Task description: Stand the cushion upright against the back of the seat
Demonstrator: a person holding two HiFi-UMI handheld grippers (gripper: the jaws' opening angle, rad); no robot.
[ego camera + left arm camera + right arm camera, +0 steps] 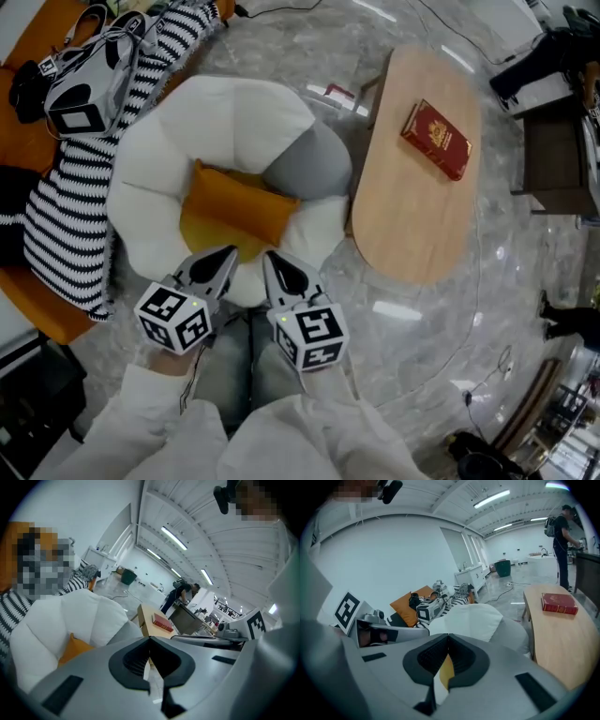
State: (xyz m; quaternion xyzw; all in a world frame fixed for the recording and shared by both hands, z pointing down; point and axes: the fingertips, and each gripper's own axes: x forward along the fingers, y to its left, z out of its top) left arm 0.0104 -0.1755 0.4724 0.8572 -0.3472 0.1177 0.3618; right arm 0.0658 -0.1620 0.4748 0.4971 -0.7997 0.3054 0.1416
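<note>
An orange cushion (239,208) lies flat on the seat of a white puffy round chair (234,117), whose back rises on the far side. It also shows in the left gripper view as an orange cushion corner (74,648), and as an orange sliver (446,670) behind the right jaws. My left gripper (228,251) and right gripper (272,258) hover side by side over the chair's near rim, just short of the cushion and apart from it. Both are shut with nothing held. The jaw tips meet in the left gripper (150,639) and in the right gripper (448,637).
A grey pad (309,164) sits on the chair's right side. A wooden oval table (412,206) with a red book (436,139) stands to the right. At left, a striped blanket (66,225) and a marker-covered device (80,94) lie on an orange sofa (37,300). My knees are below.
</note>
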